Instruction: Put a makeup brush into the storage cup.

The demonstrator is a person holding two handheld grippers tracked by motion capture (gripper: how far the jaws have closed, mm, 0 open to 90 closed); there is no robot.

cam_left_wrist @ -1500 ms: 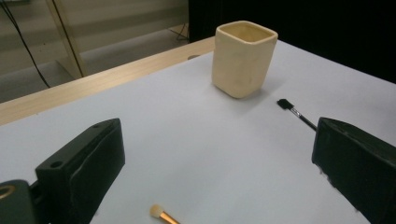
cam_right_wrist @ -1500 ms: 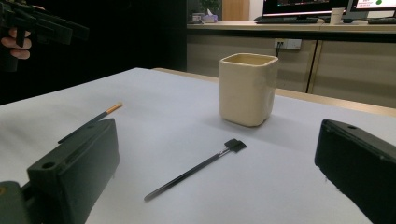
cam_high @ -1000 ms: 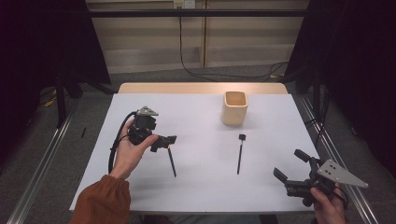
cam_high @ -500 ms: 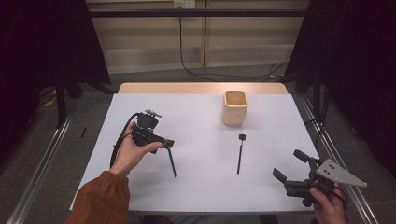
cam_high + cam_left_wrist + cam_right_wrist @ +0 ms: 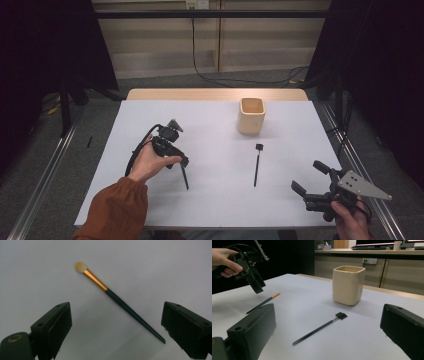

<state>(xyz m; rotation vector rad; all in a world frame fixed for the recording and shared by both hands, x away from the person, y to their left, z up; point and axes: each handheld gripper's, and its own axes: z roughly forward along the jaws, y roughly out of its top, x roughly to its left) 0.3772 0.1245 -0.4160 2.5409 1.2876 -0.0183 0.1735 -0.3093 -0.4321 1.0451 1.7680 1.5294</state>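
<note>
A makeup brush with a pale tuft, gold ferrule and dark handle lies on the white table. My left gripper hovers just above it, pointing down. Its jaws stand wide on either side of the handle without touching it, and they have just been closing a little. In the high view this gripper sits over the brush at centre left. My right gripper rests open and empty at the near right corner. From the right gripper view, the left gripper hangs over the brush.
A second, all-black brush with a flat head lies mid-table, in front of my right gripper. A cream square cup stands upright behind it. Metal rails run along both sides of the table.
My left hand has come down and slightly right, bringing its gripper closer over the gold-ferruled brush. The right gripper has stayed put.
</note>
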